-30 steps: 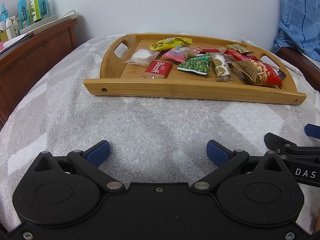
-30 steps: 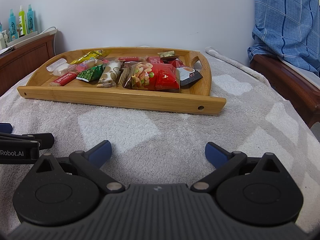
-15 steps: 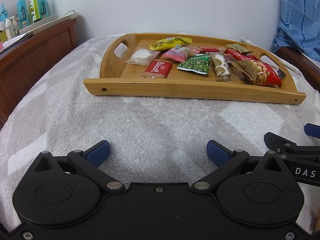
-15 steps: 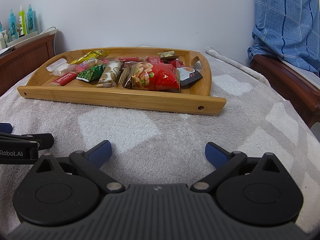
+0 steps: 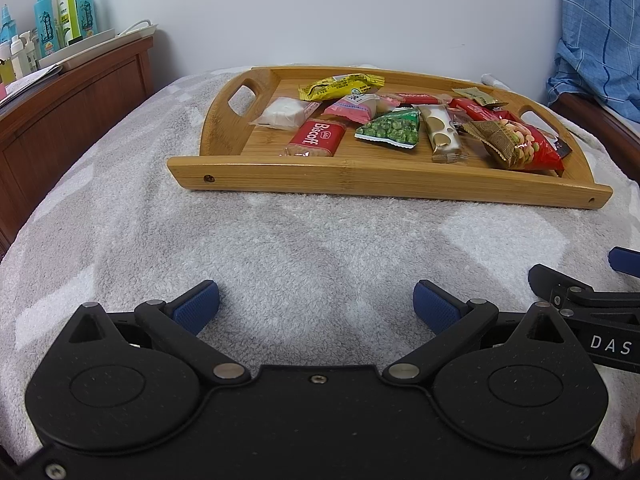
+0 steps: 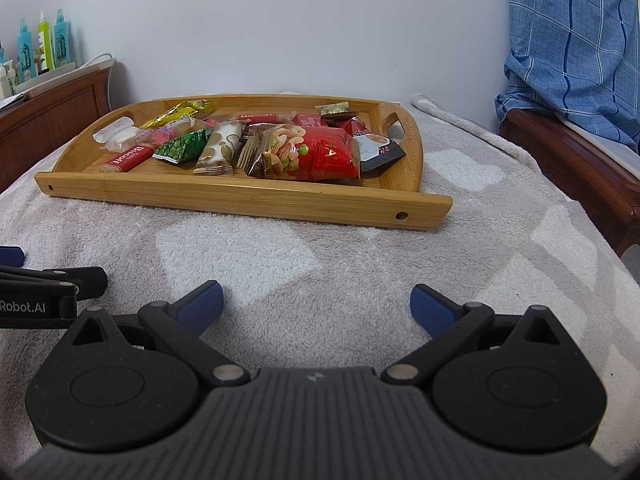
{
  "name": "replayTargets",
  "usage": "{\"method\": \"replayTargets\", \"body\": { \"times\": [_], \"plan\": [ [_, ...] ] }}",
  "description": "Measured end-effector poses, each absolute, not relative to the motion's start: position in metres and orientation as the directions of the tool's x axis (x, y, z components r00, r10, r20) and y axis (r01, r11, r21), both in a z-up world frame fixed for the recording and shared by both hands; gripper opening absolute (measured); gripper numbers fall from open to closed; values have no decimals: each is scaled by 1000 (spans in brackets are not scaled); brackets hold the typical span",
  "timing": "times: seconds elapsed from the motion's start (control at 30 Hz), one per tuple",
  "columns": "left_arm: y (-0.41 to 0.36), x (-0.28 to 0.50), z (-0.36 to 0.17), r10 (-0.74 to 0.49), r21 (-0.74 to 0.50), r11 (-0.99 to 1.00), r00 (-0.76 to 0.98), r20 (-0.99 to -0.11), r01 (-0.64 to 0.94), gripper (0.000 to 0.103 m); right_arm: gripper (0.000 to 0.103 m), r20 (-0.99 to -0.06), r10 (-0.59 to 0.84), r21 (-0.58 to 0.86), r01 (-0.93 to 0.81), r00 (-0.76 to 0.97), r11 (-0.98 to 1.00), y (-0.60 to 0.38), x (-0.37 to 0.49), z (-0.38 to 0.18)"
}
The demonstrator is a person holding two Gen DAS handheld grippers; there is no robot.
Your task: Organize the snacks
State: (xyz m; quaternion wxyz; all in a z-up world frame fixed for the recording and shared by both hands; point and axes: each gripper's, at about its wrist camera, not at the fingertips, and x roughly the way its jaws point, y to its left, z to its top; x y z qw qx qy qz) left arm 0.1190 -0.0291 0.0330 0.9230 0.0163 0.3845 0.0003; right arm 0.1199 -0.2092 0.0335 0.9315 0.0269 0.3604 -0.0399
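Two handheld grippers side by side, low over a grey-and-white blanket (image 5: pixel 304 248) on a bed, both facing a wooden tray (image 5: pixel 360 182) a little way ahead. Left gripper (image 5: pixel 316 306) with blue-padded fingers (image 5: pixel 196 306) spread wide and holding nothing; right gripper (image 6: pixel 316 306) likewise spread and empty, its fingers (image 6: pixel 434 310) well short of the tray. Each gripper visible at the edge of the other's view, so close neighbours, seemingly parked at rest on or just above the blanket. All snacks inside the tray, none on the blanket: a white packet (image 5: pixel 282 112) nearest the left handle, a red Biscoff pack (image 5: pixel 316 138) by the front rim, a yellow wrapper (image 5: pixel 340 86) toward the back, a pink packet (image 5: pixel 352 106), a green pea bag (image 5: pixel 390 128) mid-tray, a gold-and-white bar (image 5: pixel 442 134) beside it, then a large red nut bag (image 6: pixel 308 154) on the right, partly overlapping a dark coffee sachet (image 6: pixel 378 152) by the right handle, plus small gold and red wrappers at the back. Packets loosely laid, some touching or overlapping, none stacked in rows. Tray likely there as the collecting place, handles at both ends for carrying. Scene fitting either snacks already gathered with grippers drawn back, or a jumbled tray awaiting sorting; impossible to tell which. Bottles (image 5: pixel 60 12) on a wooden cabinet at far left, blue checked cloth (image 6: pixel 576 40) at far right.
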Motion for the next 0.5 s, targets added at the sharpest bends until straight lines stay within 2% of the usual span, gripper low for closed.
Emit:
{"method": "replayTargets", "body": {
  "times": [0.5],
  "plan": [
    [-28, 119, 32, 12, 28, 1000, 701, -713, 11, 103, 103, -668, -53, 22, 91, 742, 996, -210, 120, 34]
  ]
}}
